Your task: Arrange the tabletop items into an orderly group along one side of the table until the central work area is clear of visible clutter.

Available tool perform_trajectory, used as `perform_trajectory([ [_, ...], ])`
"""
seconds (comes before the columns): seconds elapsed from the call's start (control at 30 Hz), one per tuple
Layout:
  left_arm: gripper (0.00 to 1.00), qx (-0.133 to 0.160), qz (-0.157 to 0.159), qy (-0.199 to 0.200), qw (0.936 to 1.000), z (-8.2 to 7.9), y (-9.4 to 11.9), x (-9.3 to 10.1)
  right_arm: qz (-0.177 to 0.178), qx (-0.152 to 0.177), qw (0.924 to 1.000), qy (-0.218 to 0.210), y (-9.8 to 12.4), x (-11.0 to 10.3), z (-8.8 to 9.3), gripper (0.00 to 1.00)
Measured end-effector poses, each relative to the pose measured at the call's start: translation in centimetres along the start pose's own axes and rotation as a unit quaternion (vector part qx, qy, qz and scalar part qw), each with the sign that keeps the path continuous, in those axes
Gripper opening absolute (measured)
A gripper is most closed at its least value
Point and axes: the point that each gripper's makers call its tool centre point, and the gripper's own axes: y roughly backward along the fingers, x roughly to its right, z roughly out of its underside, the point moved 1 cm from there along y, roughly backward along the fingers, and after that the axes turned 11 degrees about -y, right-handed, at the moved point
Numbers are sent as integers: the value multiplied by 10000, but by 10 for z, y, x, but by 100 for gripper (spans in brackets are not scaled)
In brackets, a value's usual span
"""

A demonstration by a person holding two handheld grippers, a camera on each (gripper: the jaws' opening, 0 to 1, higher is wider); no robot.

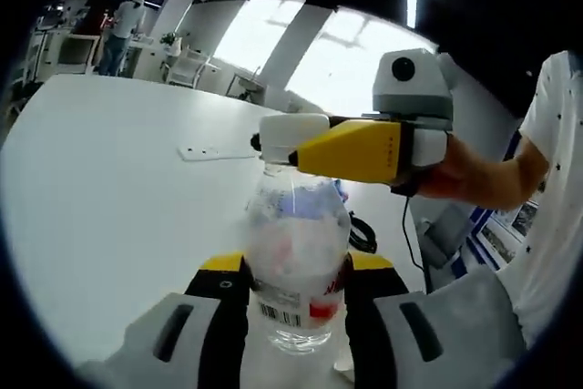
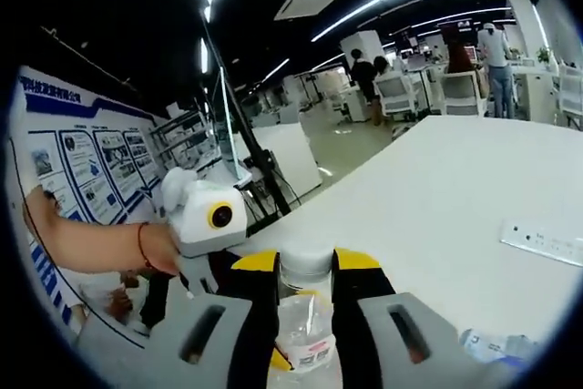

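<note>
A clear plastic water bottle (image 1: 296, 243) with a red and white label stands upright between my left gripper's (image 1: 296, 266) yellow and black jaws, which are shut on its body. From the right, my right gripper (image 1: 273, 143) reaches in level with the bottle's top, its white-tipped jaws closed around the cap. In the right gripper view the white cap (image 2: 305, 271) sits pinched between my right gripper's (image 2: 305, 266) jaws, with the bottle (image 2: 305, 339) showing below. The bottle is held over the white table (image 1: 109, 189).
A flat white strip (image 1: 205, 151) (image 2: 542, 241) lies further out on the table. A black cable (image 1: 362, 230) hangs off the table edge. A crumpled clear item (image 2: 492, 345) lies at the lower right. A poster wall (image 2: 82, 170) and a person's forearm (image 2: 91, 245) are close by.
</note>
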Motion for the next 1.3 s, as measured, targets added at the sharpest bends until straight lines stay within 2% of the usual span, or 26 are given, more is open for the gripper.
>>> perform_trajectory([
  [0.33, 40, 35, 18, -601, 9982, -19, -5, -6, 96, 361, 9976, 586, 8, 0, -16, 19],
  [0.53, 40, 84, -3, -998, 9950, -31, -11, -15, 183, 616, 9915, 1131, 9, 1, -26, 19],
  [0.83, 40, -45, -4, -1451, 9894, -32, -20, -28, 459, 749, 9843, 1533, 8, 12, -27, 19],
  [1.3, 40, -87, -46, -1572, 9875, -26, -21, -45, 670, 640, 9781, 1863, -4, 21, -23, 19],
])
